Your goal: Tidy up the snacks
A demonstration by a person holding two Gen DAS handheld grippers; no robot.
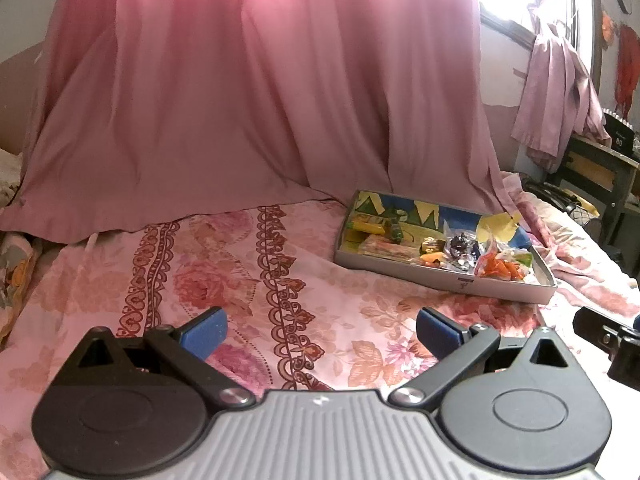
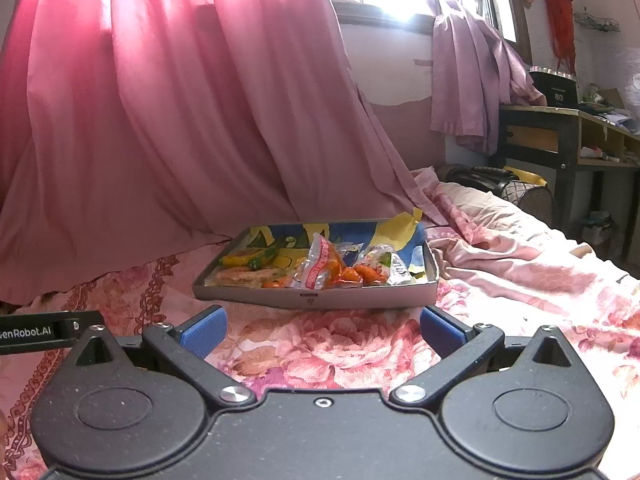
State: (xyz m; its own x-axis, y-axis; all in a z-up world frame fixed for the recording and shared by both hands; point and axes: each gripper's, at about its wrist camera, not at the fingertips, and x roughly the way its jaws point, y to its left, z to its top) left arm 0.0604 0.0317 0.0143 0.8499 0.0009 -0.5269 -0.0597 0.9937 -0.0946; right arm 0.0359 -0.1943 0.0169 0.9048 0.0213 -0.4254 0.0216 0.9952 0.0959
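A shallow grey tray (image 1: 440, 276) (image 2: 360, 298) lies on a floral pink bedsheet and holds several snack packets. Among them are a yellow-green packet (image 1: 370, 224) (image 2: 248, 258), a flat orange-striped packet (image 1: 384, 249), a dark shiny packet (image 1: 462, 248) and a clear bag of orange pieces (image 1: 502, 266) (image 2: 340, 270). My left gripper (image 1: 322, 328) is open above the sheet, well short and left of the tray, with nothing between its blue pads. Just in front of the tray's near wall, my right gripper (image 2: 322, 328) also stands open and holds nothing.
A pink curtain (image 1: 240, 100) hangs down onto the bed behind the tray. Crumpled bedding (image 2: 520, 248) lies right of the tray. A dark wooden desk (image 2: 568, 140) stands at the far right. The other gripper's body (image 1: 616, 340) shows at the left wrist view's right edge.
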